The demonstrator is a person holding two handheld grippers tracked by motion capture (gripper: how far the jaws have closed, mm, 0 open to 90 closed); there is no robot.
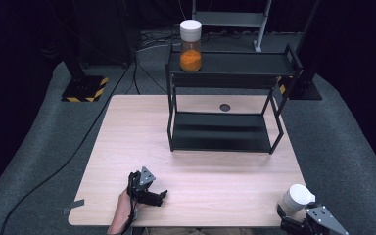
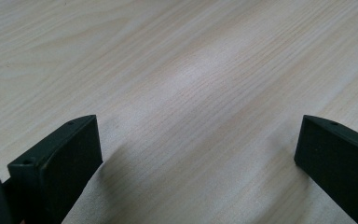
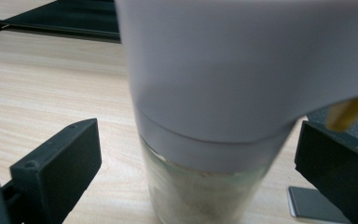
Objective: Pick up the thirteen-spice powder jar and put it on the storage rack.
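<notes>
A glass jar with a white lid [image 1: 296, 198] stands at the table's front right corner. My right gripper [image 1: 291, 216] is open around it. In the right gripper view the jar [image 3: 205, 116] looms close between the two black jaws, with a gap on each side; its contents look pale. My right gripper [image 3: 198, 140] touches nothing. A second white-lidded jar holding orange powder [image 1: 190, 46] stands on the left end of the black rack's top shelf [image 1: 245, 63]. My left gripper [image 1: 159, 196] rests low near the front edge, open [image 2: 198, 135] over bare wood.
The two-tier black rack's lower shelf [image 1: 220, 139] sits on the far half of the wooden table [image 1: 127, 147]. A round cable hole [image 1: 224, 107] lies behind it. A grey tab [image 1: 73, 205] sticks out at the front left corner. Cables run over the floor.
</notes>
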